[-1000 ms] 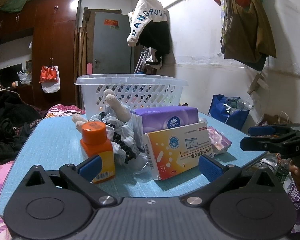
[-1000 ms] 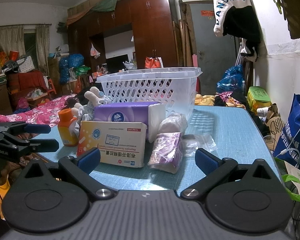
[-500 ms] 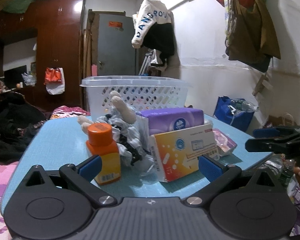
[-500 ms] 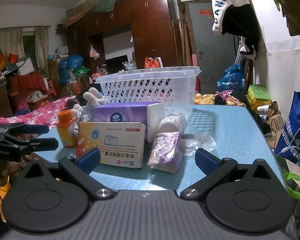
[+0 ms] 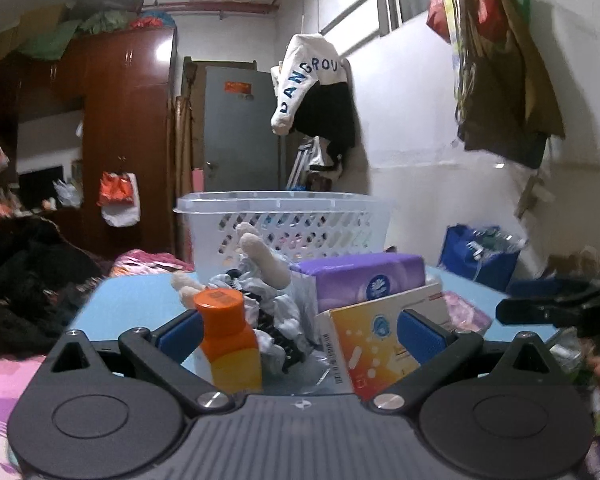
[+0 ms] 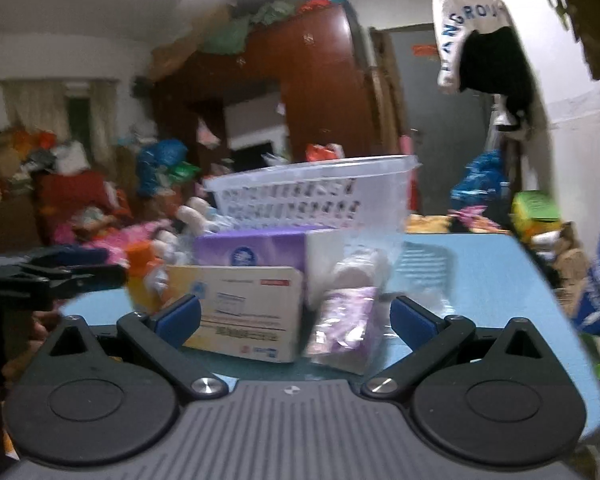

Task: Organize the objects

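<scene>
A white plastic basket (image 5: 284, 220) stands at the back of the blue table (image 5: 124, 300). In front of it lie an orange-capped bottle (image 5: 228, 344), a striped stuffed toy (image 5: 260, 276), a purple tissue pack (image 5: 364, 280) and a yellow and white medicine box (image 5: 372, 344). My left gripper (image 5: 296, 336) is open, with the bottle and the box between its fingers. My right gripper (image 6: 296, 316) is open around the medicine box (image 6: 248, 308) and a purple sachet packet (image 6: 344, 324). The basket (image 6: 316, 196) and tissue pack (image 6: 252, 248) also show in the right wrist view.
The right gripper shows at the right edge of the left wrist view (image 5: 560, 304), and the left gripper at the left edge of the right wrist view (image 6: 44, 276). A blue bag (image 5: 480, 256) stands right of the table. Clothes hang on the wall (image 5: 316, 92).
Both grippers have dropped lower and moved closer to the objects. The bottle and box now sit between the left fingers, and the box and sachet between the right fingers. Both stay open.
</scene>
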The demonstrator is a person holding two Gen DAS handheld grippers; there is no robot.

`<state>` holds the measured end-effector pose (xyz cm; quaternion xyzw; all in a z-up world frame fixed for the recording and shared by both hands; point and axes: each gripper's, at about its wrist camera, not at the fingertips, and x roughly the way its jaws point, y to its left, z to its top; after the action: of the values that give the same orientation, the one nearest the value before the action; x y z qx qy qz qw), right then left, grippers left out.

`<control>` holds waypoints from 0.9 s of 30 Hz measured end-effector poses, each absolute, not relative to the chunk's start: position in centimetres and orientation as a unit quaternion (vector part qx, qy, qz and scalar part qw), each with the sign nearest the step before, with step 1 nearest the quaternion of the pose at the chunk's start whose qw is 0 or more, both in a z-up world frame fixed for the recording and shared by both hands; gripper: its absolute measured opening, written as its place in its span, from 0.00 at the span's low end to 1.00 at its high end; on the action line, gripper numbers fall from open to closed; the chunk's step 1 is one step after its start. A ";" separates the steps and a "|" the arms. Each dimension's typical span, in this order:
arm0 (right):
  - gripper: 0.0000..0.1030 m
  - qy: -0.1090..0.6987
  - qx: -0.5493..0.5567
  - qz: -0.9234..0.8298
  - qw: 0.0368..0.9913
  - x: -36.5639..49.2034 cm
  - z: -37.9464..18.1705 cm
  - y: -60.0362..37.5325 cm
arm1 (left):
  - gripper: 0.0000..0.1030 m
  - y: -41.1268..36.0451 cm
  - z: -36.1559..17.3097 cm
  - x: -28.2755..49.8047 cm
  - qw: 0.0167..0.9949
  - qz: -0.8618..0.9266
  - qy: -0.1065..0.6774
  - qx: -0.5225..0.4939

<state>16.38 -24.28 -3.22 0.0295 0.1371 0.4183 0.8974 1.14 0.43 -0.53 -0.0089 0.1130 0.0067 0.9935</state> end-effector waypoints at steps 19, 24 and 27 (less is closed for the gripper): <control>0.61 0.147 -0.001 0.451 0.880 17.6 -4.5 -22.1 | 0.55 -1.0 -3.2 3.8 0.985 -0.062 0.162 -0.004; 0.52 0.155 -0.002 0.456 0.876 18.0 -4.7 -22.1 | 0.52 -0.6 -3.8 4.5 0.982 -0.070 0.173 -0.014; 0.46 0.152 -0.010 0.455 0.877 17.8 -4.9 -22.0 | 0.44 -0.4 -4.0 4.7 0.981 -0.077 0.174 -0.026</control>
<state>17.77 -22.03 -4.86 -0.0095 0.1520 0.4554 0.8771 4.74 -0.43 -4.00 -0.0256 0.1744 -0.0773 0.9813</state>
